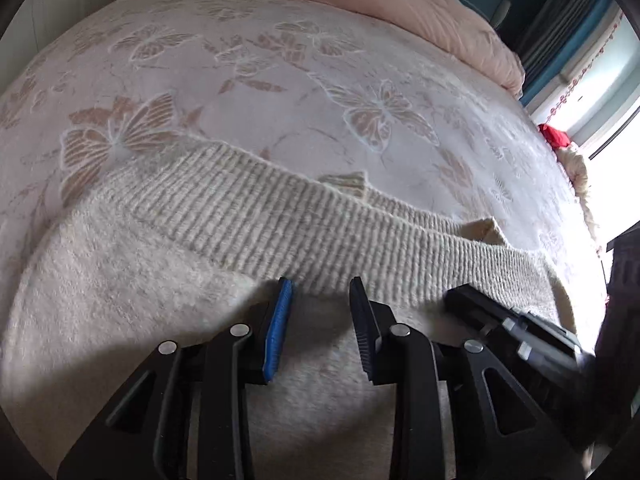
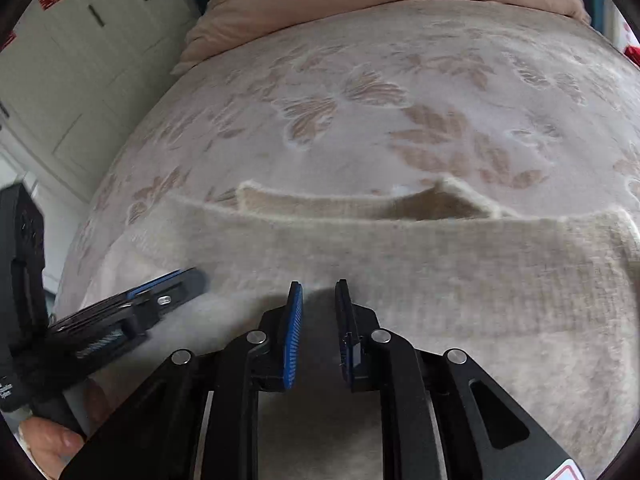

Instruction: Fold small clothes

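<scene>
1. Your left gripper point(image 1: 320, 284) is showing black angular linkage arms, each carrying a round silver pivot screw.
2. One finger pad point(image 1: 278, 332) is showing ribbed blue rubber; the other is looking dark.
3. Your right gripper point(image 2: 318, 286) is wearing blue pads on both fingers.
4. Bare skin of your left hand point(image 2: 48, 444) is showing.

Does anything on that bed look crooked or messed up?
Only a small thing: a corner of the cream sweater pokes up past its far edge rather than lying flat. Nothing looks torn or spilled on the butterfly bedspread.
</scene>
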Motion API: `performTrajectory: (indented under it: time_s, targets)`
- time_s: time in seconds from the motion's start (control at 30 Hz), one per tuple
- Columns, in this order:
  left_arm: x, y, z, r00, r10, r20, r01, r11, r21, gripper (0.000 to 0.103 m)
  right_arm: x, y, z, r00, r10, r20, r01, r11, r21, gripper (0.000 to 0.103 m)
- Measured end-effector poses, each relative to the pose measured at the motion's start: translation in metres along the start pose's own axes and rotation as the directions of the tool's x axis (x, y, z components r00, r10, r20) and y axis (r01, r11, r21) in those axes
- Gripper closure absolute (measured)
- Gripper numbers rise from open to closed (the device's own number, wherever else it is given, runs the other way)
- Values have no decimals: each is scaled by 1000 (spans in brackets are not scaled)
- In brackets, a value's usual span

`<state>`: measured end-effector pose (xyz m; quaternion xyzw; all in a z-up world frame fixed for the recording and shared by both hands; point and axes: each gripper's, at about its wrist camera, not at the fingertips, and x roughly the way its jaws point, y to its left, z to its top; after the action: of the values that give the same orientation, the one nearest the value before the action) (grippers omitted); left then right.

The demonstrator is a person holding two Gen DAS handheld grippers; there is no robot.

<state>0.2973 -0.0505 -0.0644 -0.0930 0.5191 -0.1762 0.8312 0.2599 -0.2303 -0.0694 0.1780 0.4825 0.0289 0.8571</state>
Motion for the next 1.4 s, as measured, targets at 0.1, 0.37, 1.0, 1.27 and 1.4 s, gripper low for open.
performTrajectory:
  time_s: [0.1, 0.37, 1.0, 1.27, 1.4]
  targets:
    - [-7, 25, 12, 998, 52, 25, -51, 998, -24, 75, -21, -73, 12, 993, -106, 47, 98, 985, 145, 89]
    - [-27, 58, 14, 997, 16, 77, -12, 998, -60, 88, -93, -185, -2, 974, -178, 137, 123, 935, 334, 76]
    - [-10, 131, 50, 972, 236, 15, -226, 944, -243, 103, -60, -205, -11, 969, -245, 35, 221, 919, 326, 94]
    - [-55, 93, 45, 982, 148, 121, -133, 983, -122, 78, -109, -166, -5, 963, -201, 182, 150, 954, 258, 68]
    - [-29, 87, 57, 990, 136, 29, -131, 982, -136, 53, -100, -165, -11, 967, -213, 140, 170, 949, 266, 53]
